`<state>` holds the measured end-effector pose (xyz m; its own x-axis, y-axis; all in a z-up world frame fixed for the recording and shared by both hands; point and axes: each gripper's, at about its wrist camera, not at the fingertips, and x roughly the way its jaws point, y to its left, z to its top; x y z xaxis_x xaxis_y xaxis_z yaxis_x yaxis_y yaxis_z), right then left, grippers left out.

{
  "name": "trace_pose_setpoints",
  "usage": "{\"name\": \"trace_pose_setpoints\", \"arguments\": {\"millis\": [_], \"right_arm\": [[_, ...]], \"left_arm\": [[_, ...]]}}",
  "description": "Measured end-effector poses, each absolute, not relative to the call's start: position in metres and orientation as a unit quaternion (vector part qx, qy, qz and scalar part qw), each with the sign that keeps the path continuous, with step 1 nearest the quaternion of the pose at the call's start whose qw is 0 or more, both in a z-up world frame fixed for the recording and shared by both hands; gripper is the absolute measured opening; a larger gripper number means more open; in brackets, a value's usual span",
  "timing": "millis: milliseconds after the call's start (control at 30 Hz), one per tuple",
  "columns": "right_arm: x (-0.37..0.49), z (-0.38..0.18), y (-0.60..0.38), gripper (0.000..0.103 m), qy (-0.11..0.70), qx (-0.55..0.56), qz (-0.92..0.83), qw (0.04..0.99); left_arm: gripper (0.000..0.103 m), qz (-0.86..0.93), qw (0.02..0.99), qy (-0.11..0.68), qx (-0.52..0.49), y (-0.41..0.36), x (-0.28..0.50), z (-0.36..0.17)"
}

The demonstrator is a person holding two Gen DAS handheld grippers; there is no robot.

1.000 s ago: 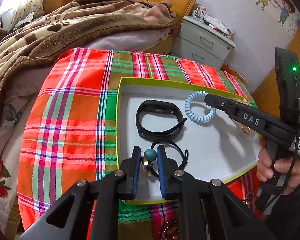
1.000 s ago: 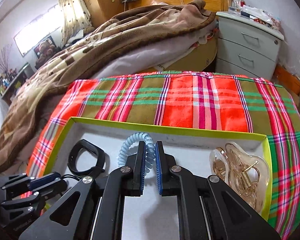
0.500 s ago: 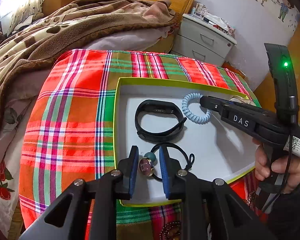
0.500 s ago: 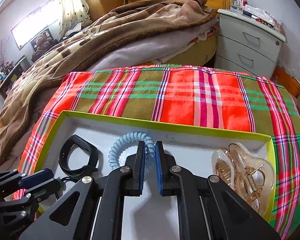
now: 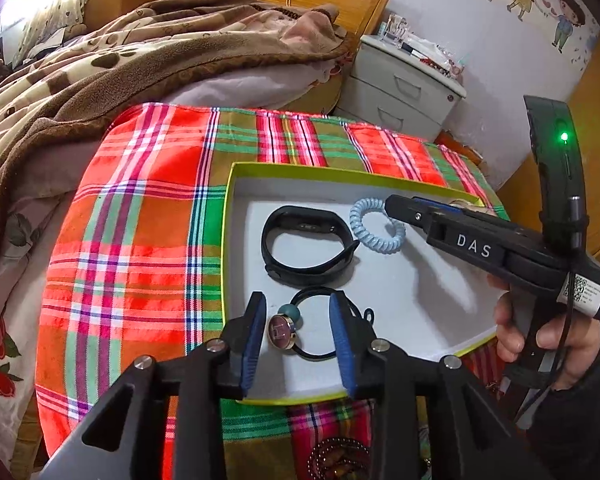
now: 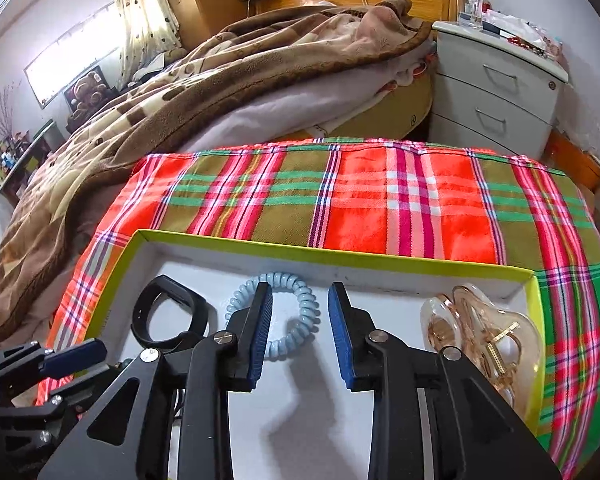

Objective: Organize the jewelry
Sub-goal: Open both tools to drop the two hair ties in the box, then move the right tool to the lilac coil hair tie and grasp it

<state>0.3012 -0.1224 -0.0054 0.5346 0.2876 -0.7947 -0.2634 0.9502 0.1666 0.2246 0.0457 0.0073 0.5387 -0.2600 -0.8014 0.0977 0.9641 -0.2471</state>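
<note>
A shallow white tray with a lime rim (image 5: 236, 168) (image 6: 380, 258) sits on a plaid cloth. In it lie a black wrist band (image 5: 306, 246) (image 6: 166, 314), a pale blue coil bracelet (image 5: 376, 226) (image 6: 278, 318), a black cord bracelet with a teal bead and a round charm (image 5: 284, 326), and clear gold hair clips (image 6: 480, 340). My left gripper (image 5: 298, 338) is open, its pads either side of the charm. My right gripper (image 6: 300, 334) is open over the coil bracelet, which lies on the tray floor.
The plaid cloth (image 5: 140, 240) (image 6: 400, 200) covers the table. A bed with a brown blanket (image 6: 200, 92) lies behind it. A grey bedside drawer unit (image 6: 496, 92) stands at the back right.
Both grippers have opened. The left let go of the cord bracelet and the right let go of the coil bracelet; both now rest in the tray. Both grippers drew back slightly.
</note>
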Motion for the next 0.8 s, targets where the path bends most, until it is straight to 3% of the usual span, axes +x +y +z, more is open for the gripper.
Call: {"name": "trace_pose_setpoints", "arguments": {"millis": [667,800], "right_arm": [[0.172,0.021,-0.152,0.030,0.409,0.028,0.232,0.882],[0.150,0.010,-0.146,0.039,0.415,0.010,0.272,0.868]], "left_arm": [[0.038,-0.110,0.877,0.455,-0.108,0.064,0.155,0.021],[0.038,-0.113,0.873,0.460,-0.112,0.064,0.141,0.016]]}}
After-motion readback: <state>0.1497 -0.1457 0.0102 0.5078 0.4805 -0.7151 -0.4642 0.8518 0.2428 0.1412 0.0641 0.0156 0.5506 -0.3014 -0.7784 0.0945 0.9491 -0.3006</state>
